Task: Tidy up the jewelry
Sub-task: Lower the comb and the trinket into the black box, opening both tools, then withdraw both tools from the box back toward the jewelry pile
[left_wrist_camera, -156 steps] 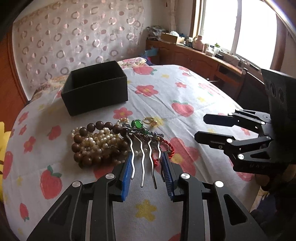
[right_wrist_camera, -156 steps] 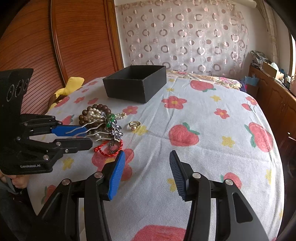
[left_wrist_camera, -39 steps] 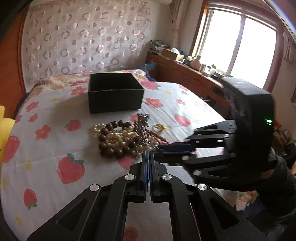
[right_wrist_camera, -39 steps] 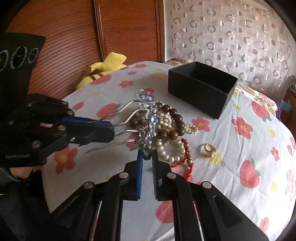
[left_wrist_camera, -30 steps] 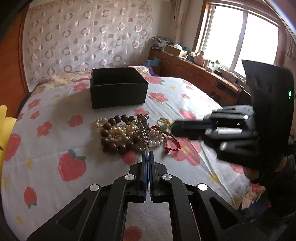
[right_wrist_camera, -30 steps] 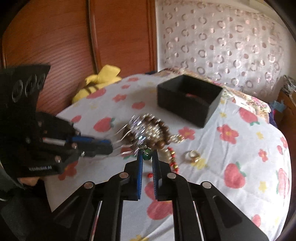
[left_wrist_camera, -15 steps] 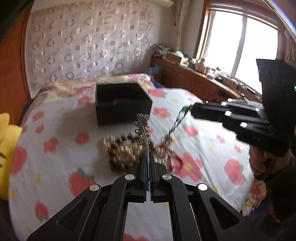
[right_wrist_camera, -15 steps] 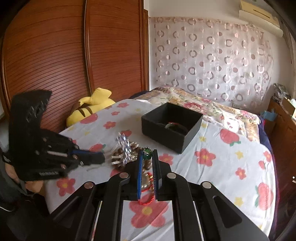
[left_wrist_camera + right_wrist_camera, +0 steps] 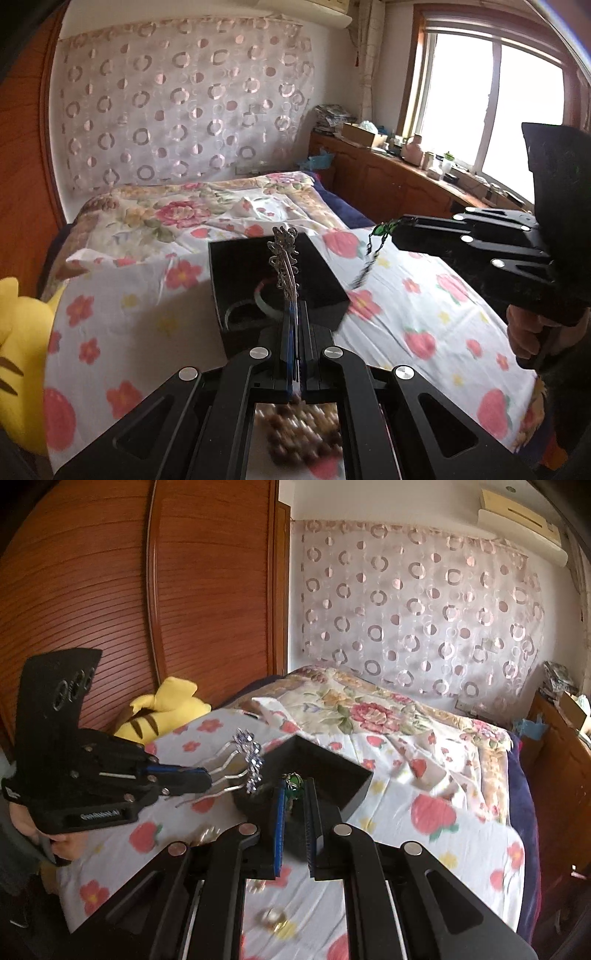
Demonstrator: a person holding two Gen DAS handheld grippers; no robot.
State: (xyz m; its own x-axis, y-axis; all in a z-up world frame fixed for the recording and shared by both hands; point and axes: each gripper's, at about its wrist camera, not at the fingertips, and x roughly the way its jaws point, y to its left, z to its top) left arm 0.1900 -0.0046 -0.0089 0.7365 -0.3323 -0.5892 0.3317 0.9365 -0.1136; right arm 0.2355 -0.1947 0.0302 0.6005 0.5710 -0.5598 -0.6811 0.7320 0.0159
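The left gripper [image 9: 294, 325] has its fingers pressed together on the prongs of a silver comb [image 9: 284, 258], whose ornate head stands up past the fingertips, over the open black box [image 9: 236, 273]. From the right wrist view the same comb [image 9: 248, 759] juts sideways out of the left gripper [image 9: 199, 777], its jewelled head just at the box's [image 9: 332, 771] near corner.

The right gripper [image 9: 294, 805] is parted by a narrow gap, with a green pendant [image 9: 294, 789] sitting between the fingertips against the blue pad; whether both pads still touch it cannot be told. In the left wrist view the pendant [image 9: 381, 229] hangs at the tip of the right gripper [image 9: 400, 230], a dark chain [image 9: 364, 266] dangling below it, just right of the box and above the strawberry sheet [image 9: 406, 295].

Inside the box lies a pale bangle [image 9: 263, 300]. Behind the left fingers, blurred between the gripper arms, sits a heap of beads [image 9: 299, 432]. A gold ring [image 9: 272, 919] lies on the sheet below the right fingers. A yellow plush [image 9: 162, 709] rests left of the box.
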